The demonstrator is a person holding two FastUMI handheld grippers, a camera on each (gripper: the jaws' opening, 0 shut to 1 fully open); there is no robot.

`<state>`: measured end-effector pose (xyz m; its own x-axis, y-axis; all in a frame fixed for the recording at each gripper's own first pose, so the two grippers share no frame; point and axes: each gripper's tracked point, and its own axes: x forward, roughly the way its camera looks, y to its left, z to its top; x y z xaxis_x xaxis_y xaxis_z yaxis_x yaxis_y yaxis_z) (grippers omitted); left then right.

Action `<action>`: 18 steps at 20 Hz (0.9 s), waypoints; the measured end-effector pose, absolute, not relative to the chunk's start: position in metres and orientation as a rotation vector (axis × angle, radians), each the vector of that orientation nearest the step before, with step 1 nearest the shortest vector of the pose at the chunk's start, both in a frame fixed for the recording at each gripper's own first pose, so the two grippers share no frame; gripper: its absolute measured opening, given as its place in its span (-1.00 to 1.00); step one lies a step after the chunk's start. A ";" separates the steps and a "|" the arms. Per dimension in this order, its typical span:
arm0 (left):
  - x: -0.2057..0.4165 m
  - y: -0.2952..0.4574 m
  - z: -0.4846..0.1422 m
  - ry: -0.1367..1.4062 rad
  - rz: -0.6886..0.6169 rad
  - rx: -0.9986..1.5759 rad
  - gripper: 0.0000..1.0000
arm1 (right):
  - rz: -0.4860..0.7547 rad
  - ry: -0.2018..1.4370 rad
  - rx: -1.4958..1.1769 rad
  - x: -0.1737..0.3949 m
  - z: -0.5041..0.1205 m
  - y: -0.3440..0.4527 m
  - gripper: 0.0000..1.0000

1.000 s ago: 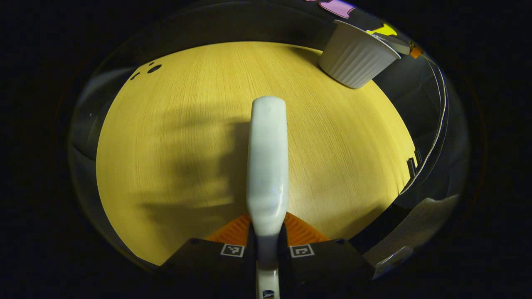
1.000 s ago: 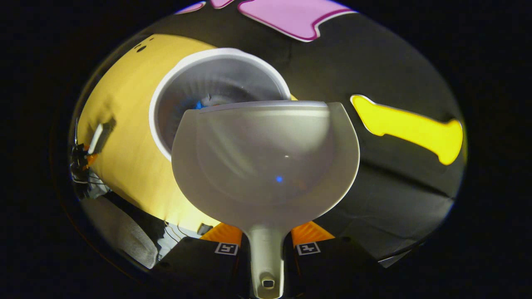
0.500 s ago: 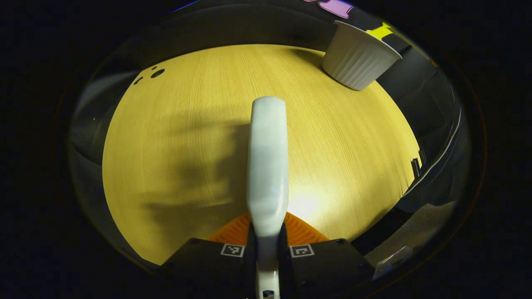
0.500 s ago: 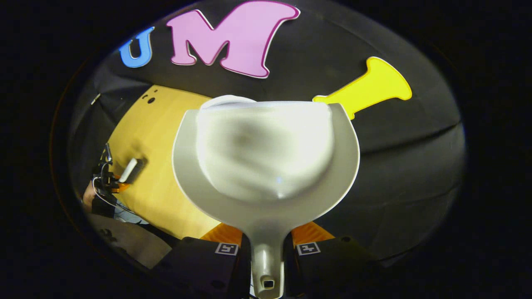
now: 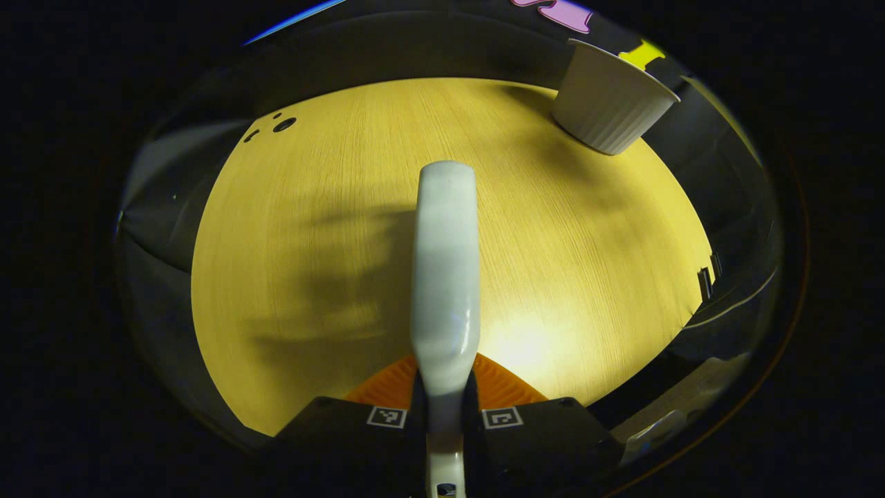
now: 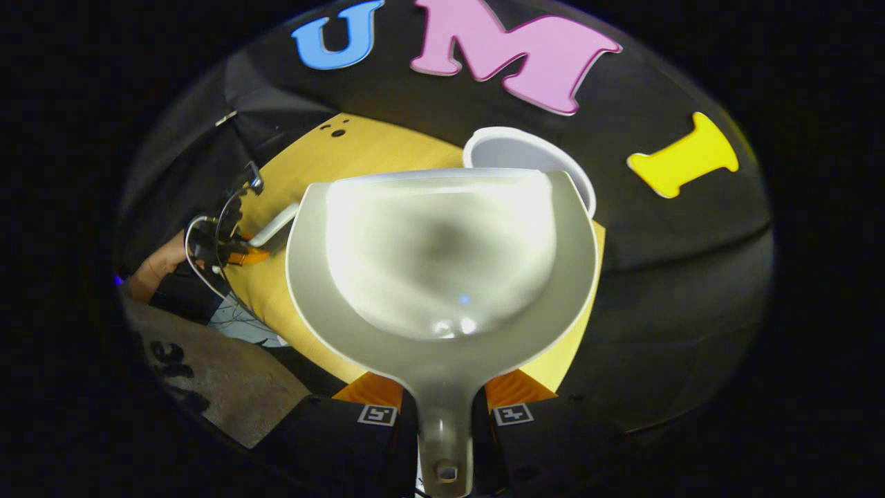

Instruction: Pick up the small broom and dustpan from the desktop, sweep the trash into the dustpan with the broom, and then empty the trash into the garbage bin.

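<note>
Left gripper point(image 5: 444, 415): jaws closed on the broom point(image 5: 444, 277) handle, long axis running straight up frame centre over the bare table point(image 5: 311, 207); garbage bin point(image 5: 612, 100) upright at upper right, well apart. Right gripper point(image 6: 444, 415): jaws closed on the dustpan point(image 6: 442, 270) handle at lower centre, pan filling mid-frame, its cavity apparently empty. The bin's rim point(image 6: 525, 149) lies just beyond the pan's front edge, upper right of centre; the left gripper, held by a hand point(image 6: 155, 266), sits at centre left. Judged: emptying appears done; the right gripper is nearer the bin.
</note>
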<state>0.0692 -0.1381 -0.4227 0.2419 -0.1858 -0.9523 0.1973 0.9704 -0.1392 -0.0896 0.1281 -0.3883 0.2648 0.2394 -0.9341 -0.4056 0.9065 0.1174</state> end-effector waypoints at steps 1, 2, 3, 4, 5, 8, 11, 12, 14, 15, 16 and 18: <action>0.070 -0.138 -0.423 1.300 -0.259 0.008 -0.50 | 0.462 1.245 -0.154 -0.099 -0.403 0.144 -0.29; 0.071 -0.138 -0.425 1.301 -0.255 0.008 -0.50 | 0.475 1.266 -0.161 -0.109 -0.420 0.155 -0.29; 0.070 -0.137 -0.426 1.304 -0.252 0.011 -0.50 | 0.488 1.284 -0.180 -0.120 -0.439 0.167 -0.29; 0.071 -0.136 -0.427 1.304 -0.245 0.018 -0.50 | 0.492 1.299 -0.195 -0.126 -0.456 0.176 -0.29; 0.073 -0.134 -0.429 1.304 -0.238 0.028 -0.53 | 0.497 1.316 -0.200 -0.132 -0.472 0.187 -0.23; 0.072 -0.134 -0.432 1.313 -0.216 0.053 -0.53 | 0.479 1.358 -0.192 -0.143 -0.521 0.211 -0.29; 0.070 -0.135 -0.433 1.326 -0.197 0.054 -0.50 | 0.437 1.379 -0.163 -0.143 -0.562 0.227 -0.34; 0.071 -0.134 -0.434 1.329 -0.192 0.055 -0.50 | 0.423 1.378 -0.161 -0.141 -0.571 0.230 -0.34; 0.070 -0.134 -0.435 1.335 -0.181 0.066 -0.50 | 0.396 1.388 -0.145 -0.141 -0.587 0.237 -0.29; 0.070 -0.134 -0.436 1.338 -0.177 0.074 -0.50 | 0.384 1.398 -0.127 -0.142 -0.591 0.239 -0.29; 0.069 -0.134 -0.436 1.340 -0.173 0.080 -0.53 | 0.376 1.407 -0.104 -0.142 -0.594 0.241 -0.29; 0.069 -0.134 -0.438 1.347 -0.172 0.087 -0.49 | 0.364 1.428 -0.070 -0.146 -0.599 0.240 -0.29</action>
